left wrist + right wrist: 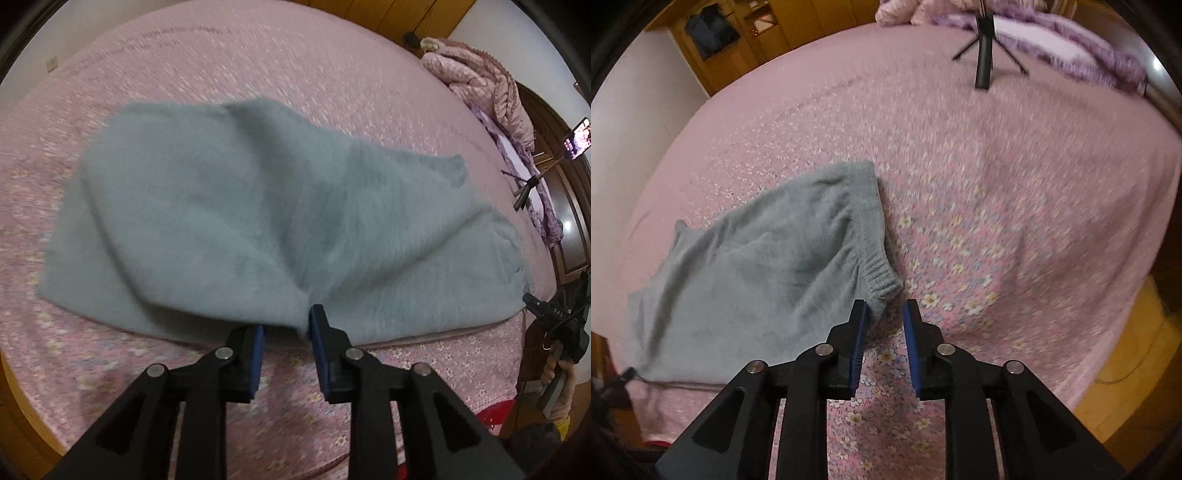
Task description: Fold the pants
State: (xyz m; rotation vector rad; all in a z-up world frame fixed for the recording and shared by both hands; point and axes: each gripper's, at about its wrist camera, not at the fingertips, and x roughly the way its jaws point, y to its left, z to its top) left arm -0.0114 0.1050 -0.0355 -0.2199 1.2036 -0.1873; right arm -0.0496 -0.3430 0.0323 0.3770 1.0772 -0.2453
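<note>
The grey pants (258,206) lie rumpled on the pink flowery bed (258,66). The left gripper (286,332) has its jaws apart, maybe brushing the cloth edge. The right gripper (884,314) has its jaws apart beside the waistband (881,284).

Pink flowered bed (997,184) fills the view, a black tripod (983,55) standing on it, a pink quilt (480,74) heaped beside a lit phone (578,138).

both views ride on hand-held grippers and look steeply down along black fingers at the bed (258,74), close over its near edge. the left view faces the folded pants (258,206) mid-bed; the right view faces the far right corner, sharing only the pants' waistband end.
</note>
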